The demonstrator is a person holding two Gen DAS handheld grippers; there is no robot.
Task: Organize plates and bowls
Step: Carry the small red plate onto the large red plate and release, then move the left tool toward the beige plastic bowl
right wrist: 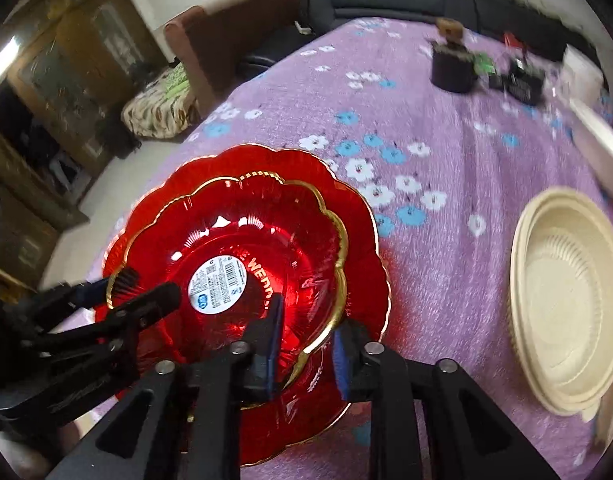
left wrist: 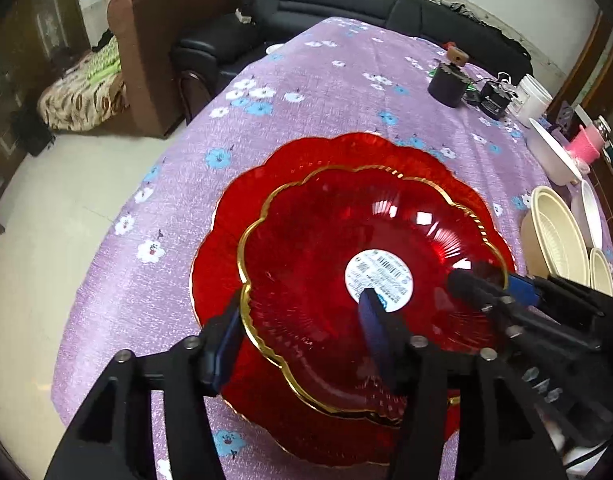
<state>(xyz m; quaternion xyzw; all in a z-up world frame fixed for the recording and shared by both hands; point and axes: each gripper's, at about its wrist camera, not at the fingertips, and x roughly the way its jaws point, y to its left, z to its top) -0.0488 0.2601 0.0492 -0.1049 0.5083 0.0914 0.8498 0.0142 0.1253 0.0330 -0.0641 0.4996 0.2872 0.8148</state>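
A red glass bowl (left wrist: 326, 240) with a gold scalloped rim and a white round label (left wrist: 378, 276) in its middle sits nested in a larger red scalloped plate (left wrist: 346, 148) on the purple flowered tablecloth (left wrist: 306, 92). My left gripper (left wrist: 300, 308) straddles the bowl's near rim, one finger outside and one inside, with wide gaps; it is open. My right gripper (right wrist: 308, 320) straddles the bowl (right wrist: 246, 232) at its other side, the rim between its blue pads (right wrist: 340, 352) with gaps showing. Each wrist view shows the other gripper: the right gripper (left wrist: 490, 280), the left gripper (right wrist: 146, 284).
Stacked cream bowls (right wrist: 566, 300) lie to the right of the red plate (right wrist: 358, 240). Farther back stand a white dish (left wrist: 554, 152), a pink cup (left wrist: 584, 148), a black cylinder (left wrist: 448, 84) and small electronics. The table's edge drops to the floor on the left.
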